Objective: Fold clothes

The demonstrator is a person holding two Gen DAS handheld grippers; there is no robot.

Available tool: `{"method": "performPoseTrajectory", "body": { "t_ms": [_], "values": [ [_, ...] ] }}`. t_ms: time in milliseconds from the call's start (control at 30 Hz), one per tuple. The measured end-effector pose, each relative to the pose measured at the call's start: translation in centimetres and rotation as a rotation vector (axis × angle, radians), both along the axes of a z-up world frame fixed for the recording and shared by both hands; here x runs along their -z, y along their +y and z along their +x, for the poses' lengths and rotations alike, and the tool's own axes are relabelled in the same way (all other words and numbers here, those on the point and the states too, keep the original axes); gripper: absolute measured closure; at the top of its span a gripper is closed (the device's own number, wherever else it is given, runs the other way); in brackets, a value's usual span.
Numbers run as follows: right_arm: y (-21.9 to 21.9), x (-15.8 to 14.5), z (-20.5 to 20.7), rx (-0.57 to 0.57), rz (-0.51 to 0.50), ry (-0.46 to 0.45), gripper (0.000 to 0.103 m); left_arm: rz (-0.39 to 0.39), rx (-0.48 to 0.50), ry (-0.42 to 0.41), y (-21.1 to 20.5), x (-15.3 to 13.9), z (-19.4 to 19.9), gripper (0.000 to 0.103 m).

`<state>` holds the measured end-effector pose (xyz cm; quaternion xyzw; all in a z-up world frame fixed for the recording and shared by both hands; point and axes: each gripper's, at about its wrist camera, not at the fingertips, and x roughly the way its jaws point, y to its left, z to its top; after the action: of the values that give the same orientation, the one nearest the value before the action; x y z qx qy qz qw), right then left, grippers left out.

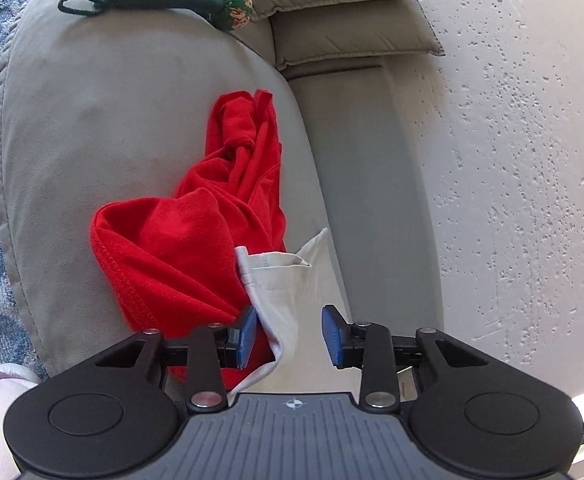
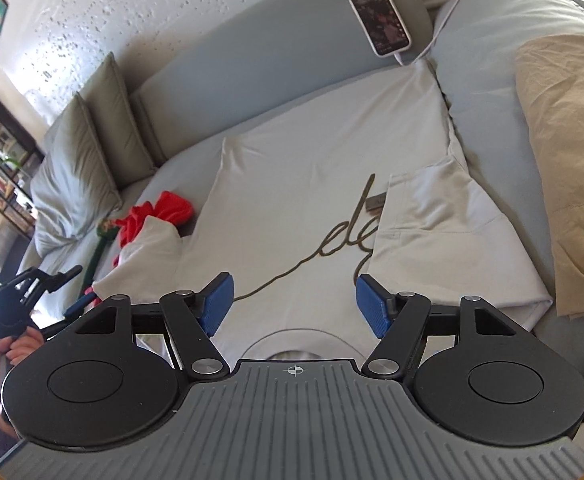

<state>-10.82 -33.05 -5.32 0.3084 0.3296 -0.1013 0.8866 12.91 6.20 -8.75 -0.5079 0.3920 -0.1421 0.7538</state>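
Left wrist view showed the left gripper (image 1: 289, 336) with jaws parted, the white T-shirt's sleeve (image 1: 288, 280) between them but unpinched, probably awaiting a fold; a red garment (image 1: 180, 240) lay ahead-left. Right gripper (image 2: 294, 305) hovered open and empty above the white T-shirt (image 2: 312, 184) (right sleeve already folded in), collar nearest.
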Motion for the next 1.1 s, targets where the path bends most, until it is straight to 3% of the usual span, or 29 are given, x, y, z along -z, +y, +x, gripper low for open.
{"method": "performPoseTrajectory", "body": {
  "t_ms": [133,233,300,400,600,800,900,1000,1100],
  "values": [
    [0.3,0.1,-0.1,-0.004,-0.003,0.018,0.034,-0.030,0.010,0.008,-0.5,0.9,1.0,0.071],
    [0.4,0.3,-0.2,-0.010,-0.002,0.031,0.034,-0.009,0.041,0.003,-1.2,1.3,1.7,0.074],
    [0.5,0.5,-0.3,-0.012,0.005,0.033,0.034,0.028,0.056,0.000,-1.7,1.5,2.2,0.088],
    [0.5,0.7,-0.4,-0.015,0.011,0.036,0.034,0.112,0.068,-0.024,-2.1,1.1,2.7,0.103],
    [0.4,1.1,-0.8,-0.020,0.031,0.035,0.034,0.295,0.113,-0.194,-3.4,-1.8,1.6,0.103],
    [0.1,1.7,-1.3,-0.021,0.058,0.032,0.034,0.578,0.227,-0.464,-7.9,-5.2,-1.4,0.103],
    [-0.2,1.9,-1.7,-0.013,0.068,0.028,0.034,0.747,0.346,-0.629,-11.7,-6.0,-4.1,0.103],
    [-0.6,2.3,-2.1,0.000,0.088,0.028,0.034,0.932,0.509,-0.753,-16.0,-5.3,-7.0,0.103],
    [-1.1,2.5,-2.4,0.010,0.109,0.025,0.033,1.123,0.690,-0.785,-19.8,-2.8,-9.7,0.103]
  ]
}}
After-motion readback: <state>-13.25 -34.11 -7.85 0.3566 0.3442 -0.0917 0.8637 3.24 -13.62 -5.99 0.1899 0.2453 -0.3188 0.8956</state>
